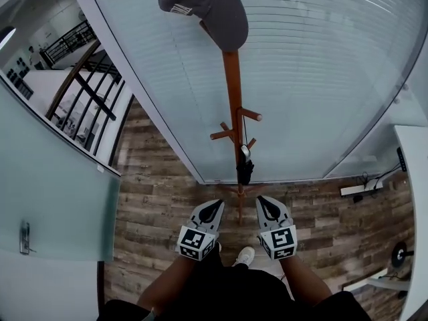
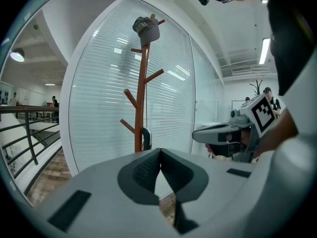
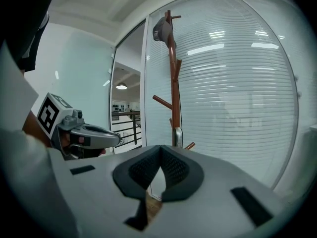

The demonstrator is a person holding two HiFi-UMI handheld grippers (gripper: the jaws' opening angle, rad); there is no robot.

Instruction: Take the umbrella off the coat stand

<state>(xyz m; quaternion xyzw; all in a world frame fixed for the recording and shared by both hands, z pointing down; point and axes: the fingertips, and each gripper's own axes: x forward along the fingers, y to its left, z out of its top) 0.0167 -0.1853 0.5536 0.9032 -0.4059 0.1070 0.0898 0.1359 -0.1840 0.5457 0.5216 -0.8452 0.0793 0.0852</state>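
**Brown wooden stand ahead, both grippers closed and empty**

Brown wooden coat stand (image 1: pixel 232 92) stands on the wood-plank floor (image 1: pixel 154 199), just in front of a glass wall with white horizontal blinds (image 1: pixel 314 79). I see the folded black umbrella (image 1: pixel 245 169) hanging low on the stand, close against the pole and beside the lower pegs. A grey fabric cap (image 1: pixel 214 5) sits on top of the stand. My left gripper (image 1: pixel 215 206) and right gripper (image 1: pixel 262 200) are side by side, pointing at the stand and well apart from the umbrella. The fingers on both are pressed together with nothing between them.
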